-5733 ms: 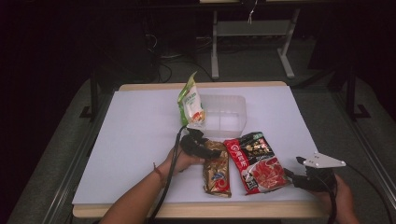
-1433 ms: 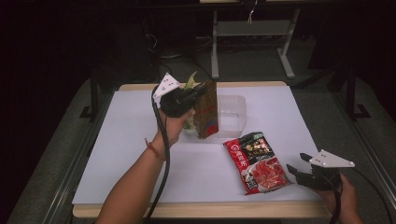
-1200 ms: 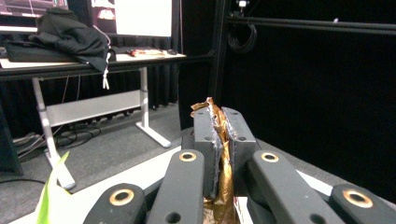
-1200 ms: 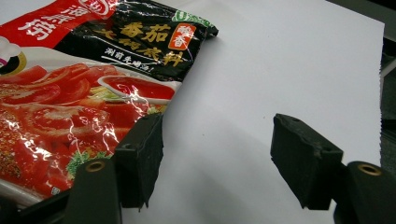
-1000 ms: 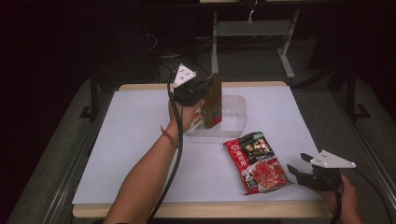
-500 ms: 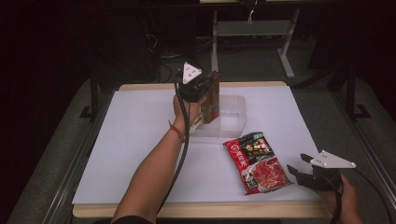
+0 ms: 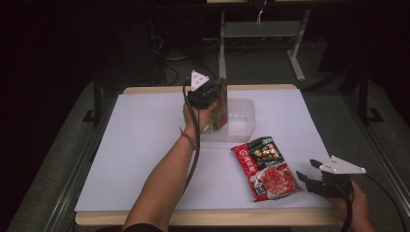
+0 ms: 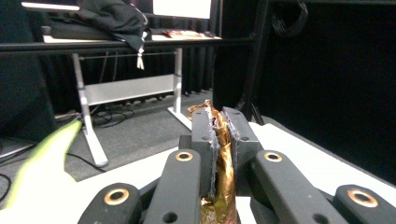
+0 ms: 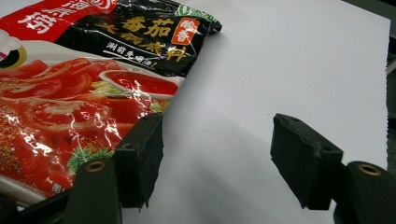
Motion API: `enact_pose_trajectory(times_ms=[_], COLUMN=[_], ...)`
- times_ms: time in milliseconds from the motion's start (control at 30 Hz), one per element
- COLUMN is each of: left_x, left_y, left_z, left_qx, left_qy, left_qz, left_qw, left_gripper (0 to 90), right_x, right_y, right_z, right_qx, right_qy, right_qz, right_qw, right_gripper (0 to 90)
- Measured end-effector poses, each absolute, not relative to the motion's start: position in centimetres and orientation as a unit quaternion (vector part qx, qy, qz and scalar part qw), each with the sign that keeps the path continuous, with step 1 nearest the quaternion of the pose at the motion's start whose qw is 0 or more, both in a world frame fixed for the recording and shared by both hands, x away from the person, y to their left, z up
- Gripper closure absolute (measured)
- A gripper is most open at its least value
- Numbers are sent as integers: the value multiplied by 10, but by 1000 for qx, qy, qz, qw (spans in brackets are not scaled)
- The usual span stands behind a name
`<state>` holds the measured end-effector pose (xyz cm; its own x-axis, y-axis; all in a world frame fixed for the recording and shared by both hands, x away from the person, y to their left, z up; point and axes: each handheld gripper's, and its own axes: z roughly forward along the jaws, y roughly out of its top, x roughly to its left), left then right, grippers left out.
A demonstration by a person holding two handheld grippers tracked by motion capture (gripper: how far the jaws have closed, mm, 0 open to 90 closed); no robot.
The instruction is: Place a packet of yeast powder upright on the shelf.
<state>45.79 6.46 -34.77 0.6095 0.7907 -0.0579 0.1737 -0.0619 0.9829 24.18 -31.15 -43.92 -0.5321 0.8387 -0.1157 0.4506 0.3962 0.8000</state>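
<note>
Currently your left gripper (image 7: 216,96) is clamping the top edge of the brown packet (image 7: 220,104), which is hanging upright over the near-left part of the clear bin (image 7: 241,121), its lower end dipping inside; keep lowering it straight so it is settling beside the green packet (image 8: 37,154), and keep the jaws pinched until its bottom is resting. Your right gripper (image 7: 309,175) is sitting wide open and empty at the right edge of the red packet (image 7: 265,166), holding nothing.

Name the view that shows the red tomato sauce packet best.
The high view: the whole red tomato sauce packet lies flat on the white table, beside the open right gripper. The right gripper view crops the packet close, though its print reads sharper there. The left gripper view looks elsewhere.
</note>
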Motion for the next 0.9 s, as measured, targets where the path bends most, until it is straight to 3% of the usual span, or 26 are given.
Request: enact_pose_trajectory(times_ms=[900], left_x=[435], left_y=[85], left_z=[-366], left_qx=[697], left_qy=[326], left_qz=[248], left_qw=[588], left_gripper=[803], right_x=[243], right_y=[-311], right_z=[-439], right_qx=[406], right_qy=[794], right_qz=[370], right_qw=[261], right_gripper=[336])
